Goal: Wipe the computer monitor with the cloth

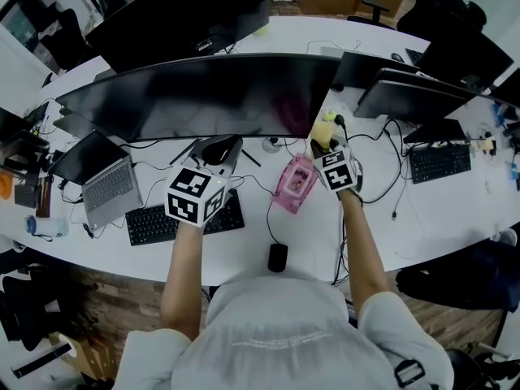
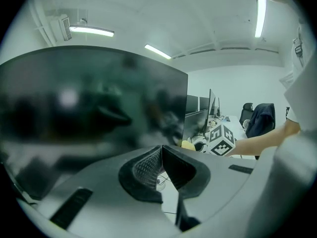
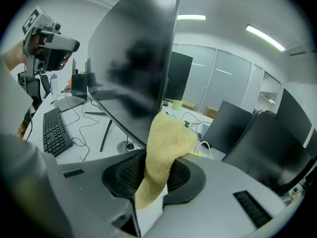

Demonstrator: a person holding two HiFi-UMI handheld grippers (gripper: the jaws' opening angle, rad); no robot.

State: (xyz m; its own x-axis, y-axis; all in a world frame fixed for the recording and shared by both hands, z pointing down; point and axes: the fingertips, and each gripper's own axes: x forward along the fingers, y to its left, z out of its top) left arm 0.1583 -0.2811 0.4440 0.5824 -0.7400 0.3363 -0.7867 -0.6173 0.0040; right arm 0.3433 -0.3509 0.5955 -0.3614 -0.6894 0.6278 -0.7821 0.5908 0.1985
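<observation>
Nearest the head camera is the person's grey shirt (image 1: 276, 331), with 2 bare forearms (image 1: 185, 275) reaching forward over the white bench (image 1: 431, 218). Left tool (image 1: 221, 148) (image 2: 161, 158): the 2 jaws are pressed together with nothing between them. It is held above the bench just behind a black keyboard (image 1: 154, 222), in front of the lower centre of the curved monitor (image 1: 211, 96) (image 2: 89, 108) and apart from the screen. Right tool (image 1: 323, 146) (image 3: 156, 176): the 2 jaws are clenched on a yellow cloth (image 1: 326, 126) (image 3: 166, 145), which stands up out of the jaws and folds over at its upper end. The cloth sits just beside the lower right corner of the curved monitor (image 3: 138, 58); whether it touches the screen cannot be told. The monitor stands upright on the bench with its dark screen facing the person. A pink object (image 1: 295, 183) lies on the bench between the 2 tools, just beside the right tool. A black mouse (image 1: 278, 257) lies nearer the person. An open laptop (image 1: 101, 177) sits to the left of the keyboard. Other dark monitors (image 1: 414, 96) stand behind and to the right of the curved one
</observation>
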